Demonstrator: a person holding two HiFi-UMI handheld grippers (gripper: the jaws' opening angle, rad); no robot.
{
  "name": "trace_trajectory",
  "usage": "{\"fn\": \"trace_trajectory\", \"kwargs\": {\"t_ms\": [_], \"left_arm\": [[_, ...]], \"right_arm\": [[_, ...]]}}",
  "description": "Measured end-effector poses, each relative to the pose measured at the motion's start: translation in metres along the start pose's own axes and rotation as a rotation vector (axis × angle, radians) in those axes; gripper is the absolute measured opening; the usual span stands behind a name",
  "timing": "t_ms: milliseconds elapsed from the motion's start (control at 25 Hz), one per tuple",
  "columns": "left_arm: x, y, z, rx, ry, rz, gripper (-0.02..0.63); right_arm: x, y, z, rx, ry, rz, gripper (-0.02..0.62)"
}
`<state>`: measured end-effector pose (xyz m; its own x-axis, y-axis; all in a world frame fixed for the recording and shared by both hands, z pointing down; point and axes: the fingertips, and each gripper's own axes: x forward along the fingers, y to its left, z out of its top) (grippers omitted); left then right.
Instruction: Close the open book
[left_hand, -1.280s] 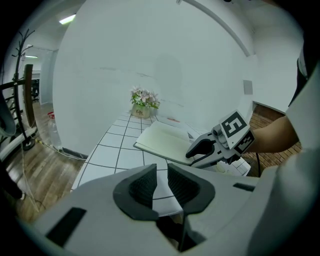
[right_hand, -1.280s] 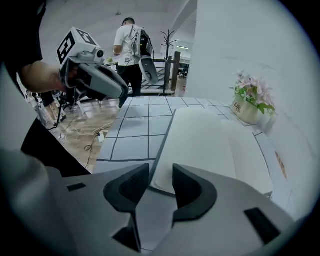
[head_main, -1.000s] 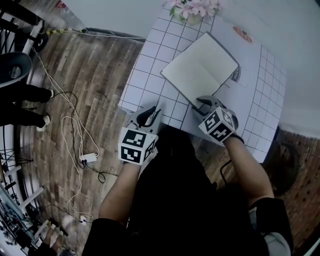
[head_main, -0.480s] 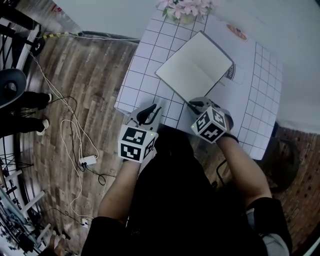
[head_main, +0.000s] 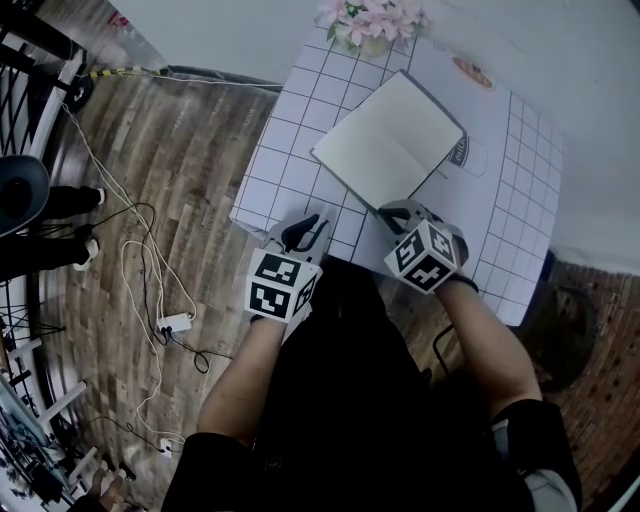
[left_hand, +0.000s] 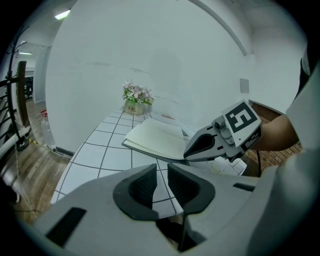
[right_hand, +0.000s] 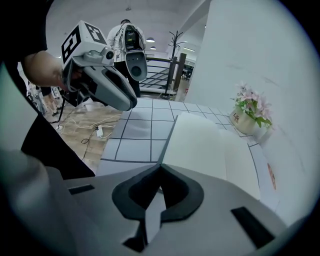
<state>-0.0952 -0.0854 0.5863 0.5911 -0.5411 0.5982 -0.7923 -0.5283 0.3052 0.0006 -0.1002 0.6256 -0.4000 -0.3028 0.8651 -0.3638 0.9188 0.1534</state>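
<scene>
Our right gripper (right_hand: 160, 169) has just been closing. Its jaws now meet, apparently pinching the near corner of the open book (head_main: 390, 140), upper centre of the head view. Our left gripper (left_hand: 161, 181) hangs empty, jaws narrowly apart — folding the book shut looks next.

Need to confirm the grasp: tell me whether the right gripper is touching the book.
Touching. In the right gripper view, the right gripper has its jaws, just closed, pinched on the book at its near corner.
</scene>
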Motion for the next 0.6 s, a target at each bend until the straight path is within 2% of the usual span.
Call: {"fn": "trace_trajectory", "kwargs": {"t_ms": [240,600], "left_arm": [[0.01,-0.008,0.003,0.009,0.011,-0.024,0.074],[0.034,-0.017,0.012,0.022,0.052,-0.055,0.074]], "right_arm": [[-0.008,-0.009,-0.003,0.012,-0.022,-0.04,0.004],[-0.047,-0.057,0.0,0.053,-0.068,-0.15,0.005]]}}
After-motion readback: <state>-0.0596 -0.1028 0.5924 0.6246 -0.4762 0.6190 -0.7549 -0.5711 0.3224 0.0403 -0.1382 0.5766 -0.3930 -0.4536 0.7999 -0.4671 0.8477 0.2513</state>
